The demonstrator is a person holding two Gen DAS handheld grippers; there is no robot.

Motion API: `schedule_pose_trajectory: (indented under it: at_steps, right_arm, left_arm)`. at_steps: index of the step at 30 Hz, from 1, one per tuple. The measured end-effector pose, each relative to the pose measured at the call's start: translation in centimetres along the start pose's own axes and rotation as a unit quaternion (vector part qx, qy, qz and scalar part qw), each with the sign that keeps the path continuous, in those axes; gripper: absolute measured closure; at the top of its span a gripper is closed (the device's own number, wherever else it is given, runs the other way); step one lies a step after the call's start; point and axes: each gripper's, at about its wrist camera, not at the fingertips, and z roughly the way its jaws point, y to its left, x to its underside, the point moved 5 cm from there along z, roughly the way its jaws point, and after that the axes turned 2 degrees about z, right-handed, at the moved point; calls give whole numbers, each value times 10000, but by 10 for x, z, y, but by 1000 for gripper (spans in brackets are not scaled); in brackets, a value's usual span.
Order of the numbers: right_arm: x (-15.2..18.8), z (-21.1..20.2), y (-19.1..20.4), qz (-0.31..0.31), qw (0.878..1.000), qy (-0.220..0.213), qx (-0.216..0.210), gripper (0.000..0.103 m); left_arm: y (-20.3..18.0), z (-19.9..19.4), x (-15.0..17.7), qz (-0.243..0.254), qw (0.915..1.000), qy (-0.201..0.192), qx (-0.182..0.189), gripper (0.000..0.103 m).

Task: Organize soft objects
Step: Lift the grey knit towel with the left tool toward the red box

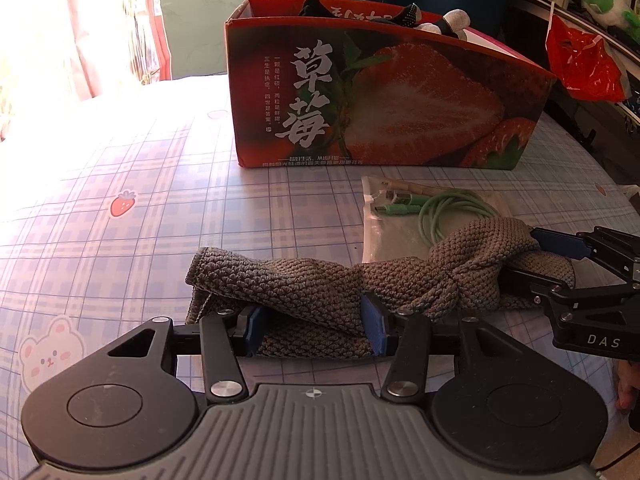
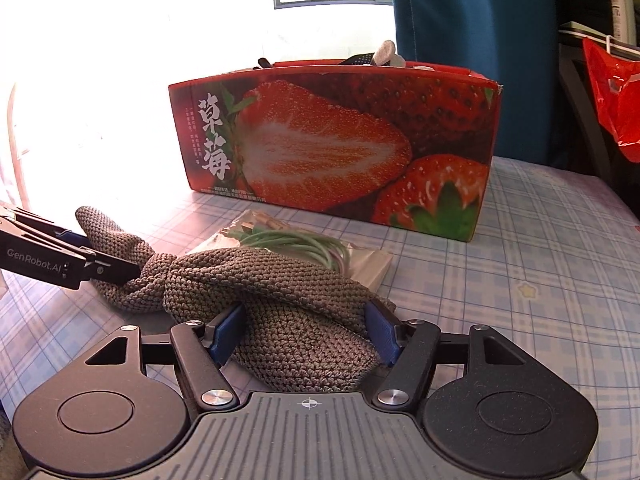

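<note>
status: task partly done — the strawberry box (image 1: 384,100) at upper centre of both views already has several soft items poking over its rim (image 1: 360,12), but the grey knit cloth (image 1: 320,280) is not yet in; it lies twisted at frame centre on the plaid sheet (image 1: 120,168), in front of the box. left gripper (image 1: 316,330) clamps one end of the cloth, right gripper (image 2: 306,334) clamps the other end w/ cloth bunched btwn its pads. remaining, by my read: straighten or fold cloth, then move to box; bagged green cable (image 1: 452,208) under/behind the cloth is prob. not a soft item.

left hand-held gripper (image 1: 316,330): black, blue pads | right hand-held gripper (image 2: 306,334): black, silver screws
</note>
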Motion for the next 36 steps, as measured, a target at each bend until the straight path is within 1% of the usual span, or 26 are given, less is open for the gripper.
schedule_pose_trajectory:
  at_steps: [11, 15, 20, 22, 25, 29, 34, 36]
  right_arm:
    - [1, -4, 6, -51, 10000, -49, 3, 40]
    - [2, -9, 5, -21, 9999, -148, 22, 40]
    - [1, -18, -4, 245, 9990, -368, -34, 40]
    - [0, -20, -7, 346, 9985, -415, -31, 35]
    - [0, -21, -12, 506, 9977, -445, -45, 34]
    - [1, -18, -13, 573, 9977, -332, -128, 37]
    - [2, -16, -5, 340, 9989, -255, -190, 45]
    - [3, -15, 0, 200, 9992, -235, -242, 52]
  left_arm:
    - [-4, -6, 8, -15, 9999, 52, -87, 51]
    - [-6, -6, 9, -39, 9998, 49, -171, 51]
    - [-8, -7, 10, -63, 9997, 60, -247, 50]
    - [-8, -7, 10, -62, 9996, 66, -269, 50]
    - [-9, -7, 11, -60, 9995, 62, -296, 50]
    - [-9, -7, 11, -60, 9995, 61, -304, 50]
    - [-9, -8, 11, -60, 9995, 55, -289, 50]
    - [-9, -8, 12, -93, 9995, 65, -294, 50]
